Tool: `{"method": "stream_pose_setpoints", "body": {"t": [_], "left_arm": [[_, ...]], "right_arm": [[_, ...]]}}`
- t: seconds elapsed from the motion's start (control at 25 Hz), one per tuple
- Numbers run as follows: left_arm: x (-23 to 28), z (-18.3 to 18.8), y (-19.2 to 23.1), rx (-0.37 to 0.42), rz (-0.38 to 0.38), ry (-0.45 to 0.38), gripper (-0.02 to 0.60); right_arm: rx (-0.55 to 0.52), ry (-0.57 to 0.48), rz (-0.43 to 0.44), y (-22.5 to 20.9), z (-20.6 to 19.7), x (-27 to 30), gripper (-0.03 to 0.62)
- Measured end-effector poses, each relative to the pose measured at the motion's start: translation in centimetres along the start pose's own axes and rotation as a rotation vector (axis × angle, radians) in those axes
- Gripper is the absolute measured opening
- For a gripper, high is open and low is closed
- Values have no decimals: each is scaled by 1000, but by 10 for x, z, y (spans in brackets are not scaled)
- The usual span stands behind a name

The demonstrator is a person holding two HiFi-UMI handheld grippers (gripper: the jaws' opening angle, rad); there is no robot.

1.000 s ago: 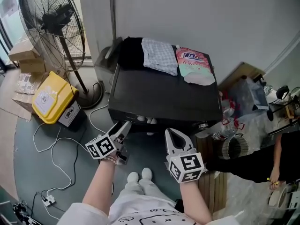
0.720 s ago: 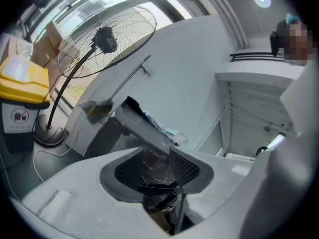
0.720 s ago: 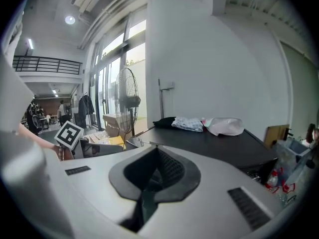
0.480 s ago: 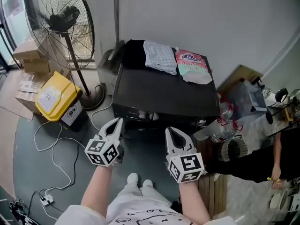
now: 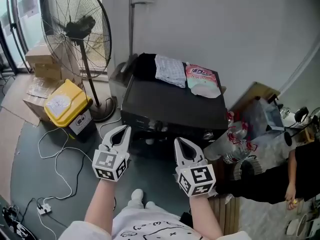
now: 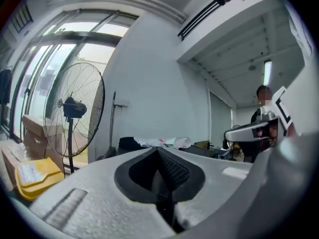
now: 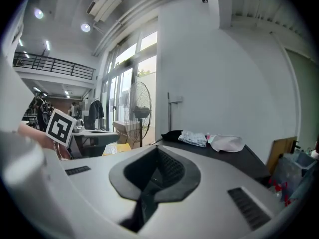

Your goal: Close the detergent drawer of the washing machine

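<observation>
The black washing machine (image 5: 172, 106) stands against the wall, its front control strip (image 5: 150, 127) facing me. I cannot make out the detergent drawer on that strip. My left gripper (image 5: 123, 129) hovers upright in front of the machine's left front, shut and empty. My right gripper (image 5: 180, 142) is beside it before the right front, also shut with nothing in it. Neither touches the machine. In the left gripper view the left gripper (image 6: 160, 151) points level over the machine's top (image 6: 209, 152). The right gripper (image 7: 158, 151) looks across the same top (image 7: 244, 162).
A checked cloth (image 5: 170, 70), a dark garment (image 5: 145, 66) and a pink detergent bag (image 5: 202, 80) lie on the machine. A standing fan (image 5: 77, 31), a yellow box (image 5: 64, 103) and floor cables (image 5: 52, 156) are at left. Bottles and clutter (image 5: 245, 131) crowd the right, with a person (image 5: 302, 176) beyond.
Both grippers have risen in front of the machine. The left one has rolled from tilted to upright, drawn back from the front panel, and its jaws have come together.
</observation>
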State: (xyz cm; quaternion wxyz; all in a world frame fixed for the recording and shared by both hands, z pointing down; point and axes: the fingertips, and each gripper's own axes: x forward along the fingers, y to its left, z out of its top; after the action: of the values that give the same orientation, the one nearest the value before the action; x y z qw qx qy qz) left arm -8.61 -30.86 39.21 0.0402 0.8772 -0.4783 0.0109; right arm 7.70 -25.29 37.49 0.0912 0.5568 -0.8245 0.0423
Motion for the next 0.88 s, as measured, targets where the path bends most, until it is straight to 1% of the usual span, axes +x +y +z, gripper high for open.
{"method": "stream_pose_setpoints", "body": {"t": [0.16,0.4,0.56,0.8,0.88], "left_arm": [[-16,24,-15,77,35,-22,17],[-38,64,-39,144,50,-73,17],[-50,88,-48,184,64,-111,17],[-65,118,-46,198,91,-164,17],[-67,123,-46,244,96,-165,17]], "right_arm": [[-25,-31,33,4,13,-18,0],[-76,-91,56,4,37,-41,0],[-119,-149,44,0,59,-53,-1],[-192,-214,25,0,90,-68,-1],[-217,-240,4,-1,101,-73,-2]]}}
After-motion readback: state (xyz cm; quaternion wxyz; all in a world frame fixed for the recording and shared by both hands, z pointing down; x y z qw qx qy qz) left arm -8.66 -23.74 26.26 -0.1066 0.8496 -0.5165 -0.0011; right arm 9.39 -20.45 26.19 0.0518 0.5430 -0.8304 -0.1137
